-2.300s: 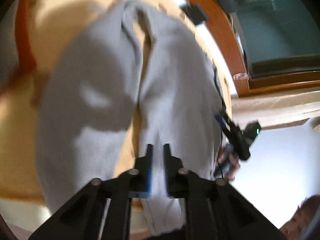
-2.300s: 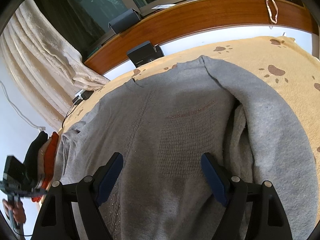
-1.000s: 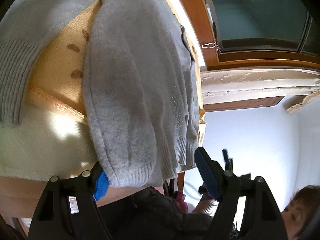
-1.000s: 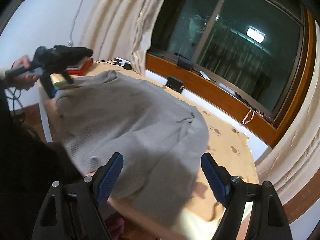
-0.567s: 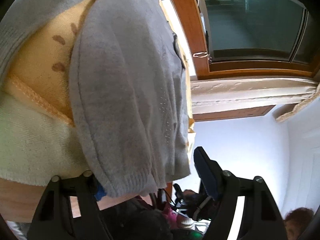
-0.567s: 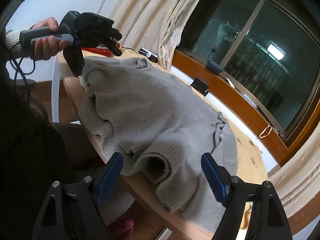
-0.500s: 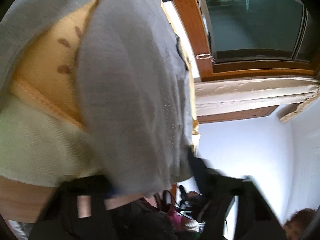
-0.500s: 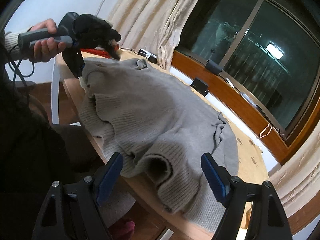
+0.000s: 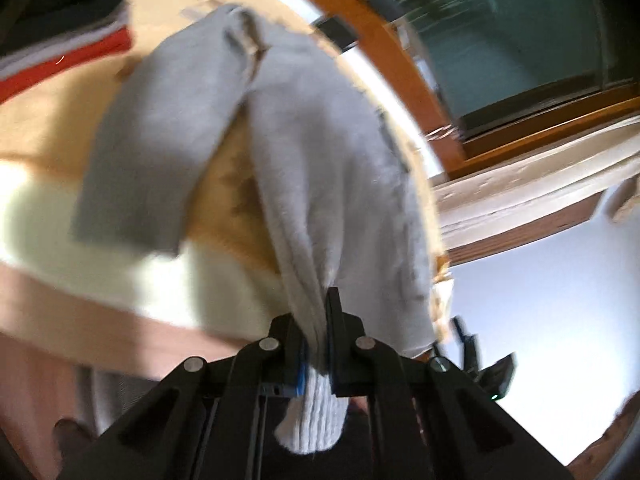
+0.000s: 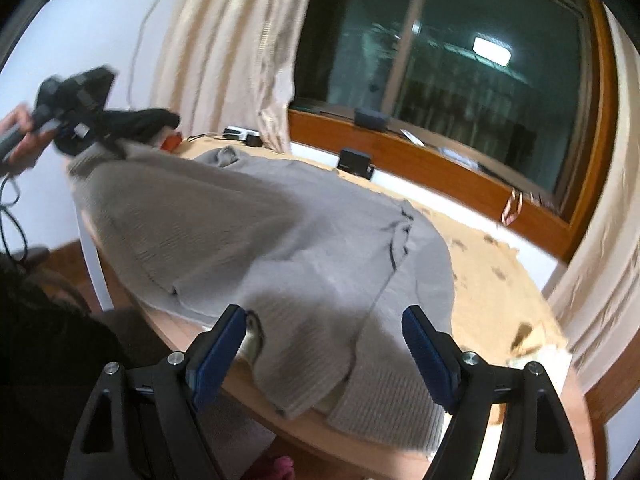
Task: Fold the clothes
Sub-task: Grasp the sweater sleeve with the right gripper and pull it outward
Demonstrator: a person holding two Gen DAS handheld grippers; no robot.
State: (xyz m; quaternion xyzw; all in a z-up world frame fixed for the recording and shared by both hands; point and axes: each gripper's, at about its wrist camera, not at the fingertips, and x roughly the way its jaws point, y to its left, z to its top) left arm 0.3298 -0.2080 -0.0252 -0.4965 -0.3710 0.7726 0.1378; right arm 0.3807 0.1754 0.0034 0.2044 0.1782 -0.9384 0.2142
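I have the table (image 10: 500,300) filling the middle of the right wrist view, covered by a tan cloth (image 10: 480,280) with dark paw marks, which gives me a flat, soft place to fold on. Behind it, along the upper right of the frame, runs the wooden window sill (image 10: 440,168) under dark glass, with a pale curtain (image 10: 224,40) hanging at the upper middle.

The grey sweater (image 10: 248,232) lies spread across most of that cloth, its ribbed hem draped over the near edge at the bottom of the frame, so I judge it is laid out flat and ready for a fold.

My left gripper (image 9: 316,340) sits low in the centre of the left wrist view, jaws pinched nearly together on a bunched ribbed edge of the sweater, which I take to be a cuff or hem corner; I hold it there to carry that part over the body. The same gripper shows blurred at the upper left of the right wrist view.

My right gripper (image 10: 324,344) hangs just above the draped hem, blue pads (image 10: 218,344) wide apart and gripping nothing, placed, I judge, to take the other corner.
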